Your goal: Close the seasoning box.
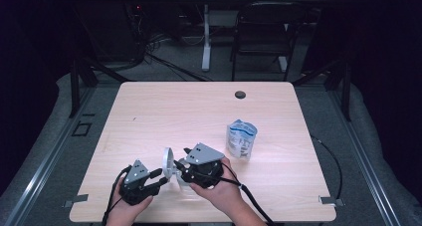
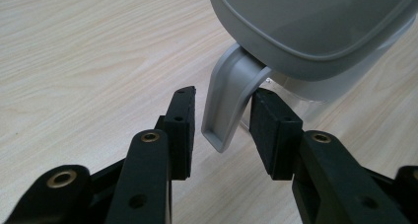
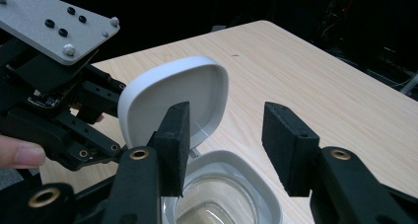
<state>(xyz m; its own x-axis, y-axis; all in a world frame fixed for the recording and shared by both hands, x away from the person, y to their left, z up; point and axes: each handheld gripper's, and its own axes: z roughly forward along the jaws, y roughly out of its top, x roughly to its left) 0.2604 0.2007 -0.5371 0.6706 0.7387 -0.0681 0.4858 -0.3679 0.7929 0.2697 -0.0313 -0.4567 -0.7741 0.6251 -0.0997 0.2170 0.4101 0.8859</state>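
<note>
Left claw straddles the grey handle of a clear jug near the table's front edge, jaws spread, not yet gripping; right claw, also spread, hovers above its flipped-up lid, likely for filling.

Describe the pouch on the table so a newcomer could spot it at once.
On the light wooden table, look right of centre, beyond the person's right gripper. There a small pouch stands upright and alone, white and blue with printed text, its top crumpled; the other item, a clear jug, has a white hinged lid.
</note>
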